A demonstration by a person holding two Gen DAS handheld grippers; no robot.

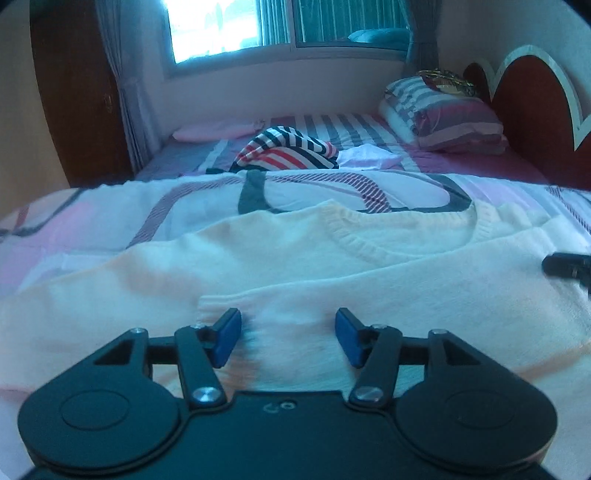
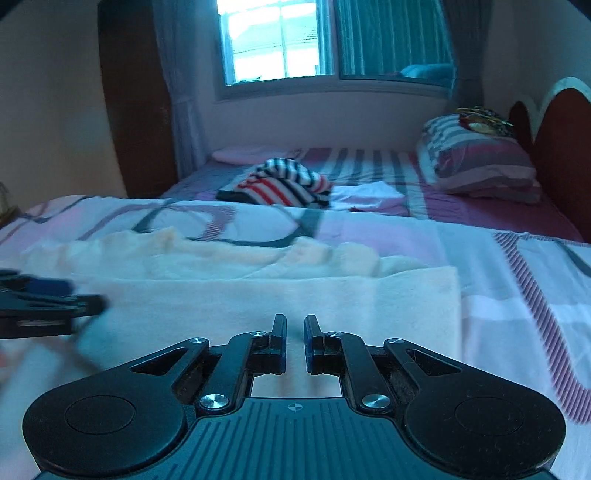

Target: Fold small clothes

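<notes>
- Two handheld grippers work over a cream knit sweater [image 1: 332, 273] spread on a patterned blanket [image 1: 110, 206] at the near end of a bed.
- The left gripper [image 1: 288, 338] hangs low over the sweater's lower part, its blue-padded fingers [image 1: 227, 338] standing well apart with only flat knit showing between them; nothing is gripped.
- The sweater's ribbed round neckline [image 1: 391, 236] lies at about 1 o'clock from that gripper in the left wrist view.
- The right gripper [image 2: 294, 341] sits over a folded, straight-edged panel of the same sweater [image 2: 295, 295], its fingers [image 2: 279, 339] drawn almost together with a narrow slit between; whether any cloth is pinched there cannot be told.
- In the right wrist view the left gripper appears blurred at 9 o'clock [image 2: 44, 306]; in the left wrist view the tip of the right gripper enters at 3 o'clock [image 1: 567, 264].
- Farther up the bed, at 12 o'clock, a red, white and navy striped garment [image 1: 288, 151] lies crumpled, with a white garment [image 1: 369, 157] just beside it.
- A striped pillow [image 1: 443, 118] rests at 2 o'clock against a dark red headboard [image 1: 532, 110], under a curtained window [image 1: 258, 26].
</notes>
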